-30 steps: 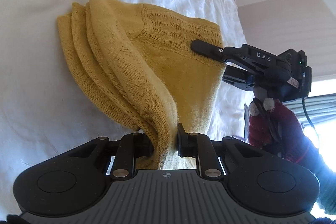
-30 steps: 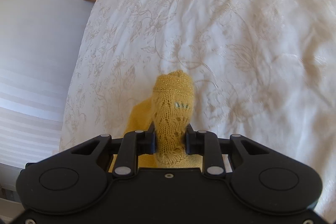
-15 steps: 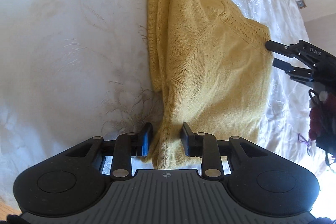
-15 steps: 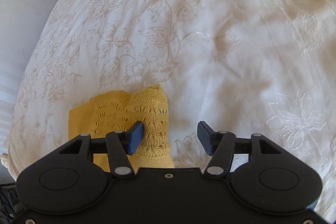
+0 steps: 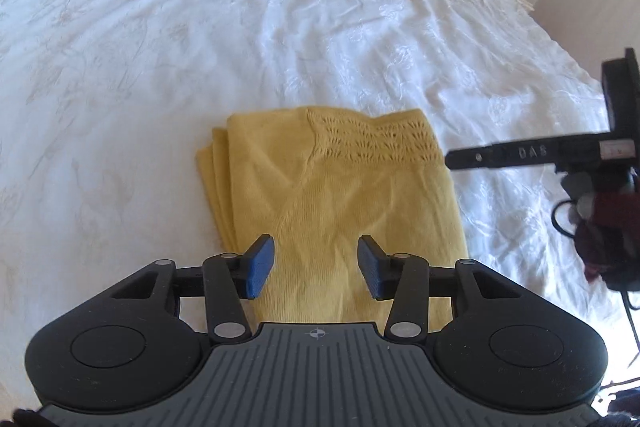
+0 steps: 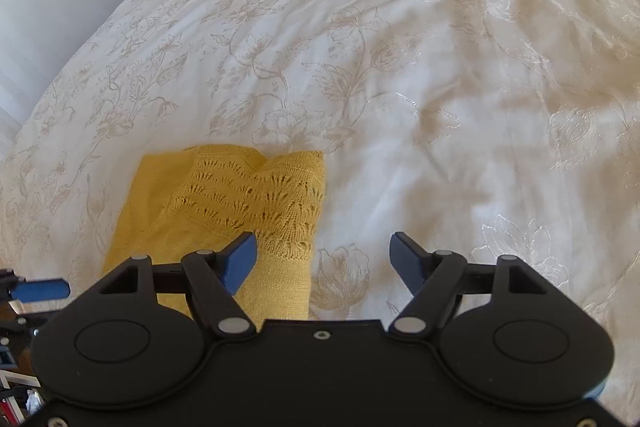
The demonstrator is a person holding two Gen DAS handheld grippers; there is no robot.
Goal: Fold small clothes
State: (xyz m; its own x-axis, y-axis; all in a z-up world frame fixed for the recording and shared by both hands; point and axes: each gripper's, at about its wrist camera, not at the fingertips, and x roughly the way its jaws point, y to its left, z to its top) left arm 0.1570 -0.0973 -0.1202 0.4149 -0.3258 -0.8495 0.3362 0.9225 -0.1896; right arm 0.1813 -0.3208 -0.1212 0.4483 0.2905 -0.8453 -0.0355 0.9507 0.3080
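Folded yellow knit [image 5: 336, 195] lies flat on the bed [image 5: 160, 67], near its front edge. Left tool [image 5: 316, 267], jaws just opened, stands narrowly apart above it, gripping nothing. Right tool [image 6: 324, 263], also just opened, gapes wide, empty.

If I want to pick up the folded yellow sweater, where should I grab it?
Probably the stacked edges on the sweater's left side in the left wrist view. All the layers end there on the bedspread, so a pinch from that side catches them together. Both grippers, left and right, are open.
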